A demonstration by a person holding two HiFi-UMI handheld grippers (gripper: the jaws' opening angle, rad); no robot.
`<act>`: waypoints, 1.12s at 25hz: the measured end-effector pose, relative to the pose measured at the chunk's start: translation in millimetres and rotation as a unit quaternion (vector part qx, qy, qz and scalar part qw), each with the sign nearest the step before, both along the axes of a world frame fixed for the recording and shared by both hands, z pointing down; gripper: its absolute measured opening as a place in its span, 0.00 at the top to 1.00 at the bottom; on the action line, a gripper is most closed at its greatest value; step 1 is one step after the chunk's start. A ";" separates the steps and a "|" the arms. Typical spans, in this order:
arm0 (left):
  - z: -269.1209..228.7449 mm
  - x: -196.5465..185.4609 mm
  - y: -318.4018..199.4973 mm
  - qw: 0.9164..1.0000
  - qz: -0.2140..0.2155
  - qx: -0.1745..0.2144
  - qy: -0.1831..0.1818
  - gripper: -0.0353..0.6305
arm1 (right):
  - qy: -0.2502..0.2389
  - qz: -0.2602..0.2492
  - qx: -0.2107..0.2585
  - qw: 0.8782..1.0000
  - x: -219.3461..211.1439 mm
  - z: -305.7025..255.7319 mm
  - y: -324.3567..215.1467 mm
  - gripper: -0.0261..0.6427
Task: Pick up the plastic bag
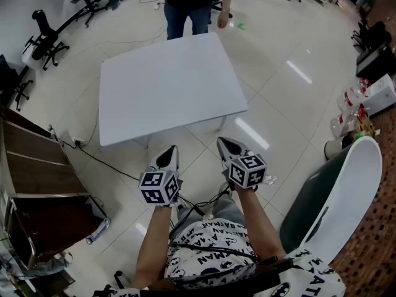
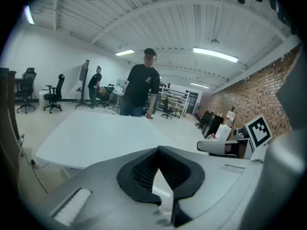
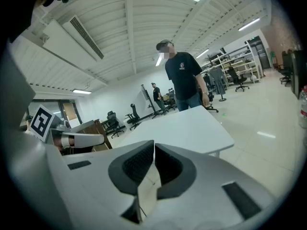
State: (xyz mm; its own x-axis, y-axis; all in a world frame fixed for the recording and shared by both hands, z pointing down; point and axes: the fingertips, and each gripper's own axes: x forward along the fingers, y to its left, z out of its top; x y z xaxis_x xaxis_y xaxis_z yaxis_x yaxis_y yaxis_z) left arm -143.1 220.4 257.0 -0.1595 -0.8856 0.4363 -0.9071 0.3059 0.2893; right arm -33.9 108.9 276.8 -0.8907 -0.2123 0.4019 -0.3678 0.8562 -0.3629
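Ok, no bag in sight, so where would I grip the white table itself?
Likely the near edge of the white table, from your side: its thin top overhangs there, facing the left gripper and right gripper. Both are shut; open first.

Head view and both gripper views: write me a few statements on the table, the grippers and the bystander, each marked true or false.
1. A plastic bag lies on the white table. False: no bag shows on its top in any view.
2. The left gripper has its jaws wide apart. False: they are together, with nothing between them.
3. The right gripper is shut and empty. True.
4. A person in a dark top stands at the table's far side. True.
5. Both grippers hang over the middle of the tabletop. False: in the head view they show short of its near edge, above the tiled floor.
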 end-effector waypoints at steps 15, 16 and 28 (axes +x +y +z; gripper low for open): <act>145.7 143.6 -140.2 0.985 0.154 -0.066 0.043 0.95 | 0.135 0.077 -0.095 0.983 156.7 217.2 -81.3 0.75; 161.8 154.5 -145.5 0.983 0.165 -0.072 0.047 0.95 | 0.152 0.079 -0.102 0.980 170.9 241.0 -83.4 0.75; 415.5 226.8 -208.5 0.953 0.250 -0.163 0.054 0.95 | 0.298 0.012 -0.128 0.946 247.2 567.5 -121.0 0.62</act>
State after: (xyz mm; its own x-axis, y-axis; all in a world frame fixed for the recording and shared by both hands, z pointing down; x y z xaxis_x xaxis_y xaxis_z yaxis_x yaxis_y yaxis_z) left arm 83.8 11.9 672.6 0.3083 -0.6545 0.6904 -0.9330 -0.0664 0.3536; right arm 213.3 -12.1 844.3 -0.4867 -0.0577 0.8717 -0.5911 0.7564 -0.2800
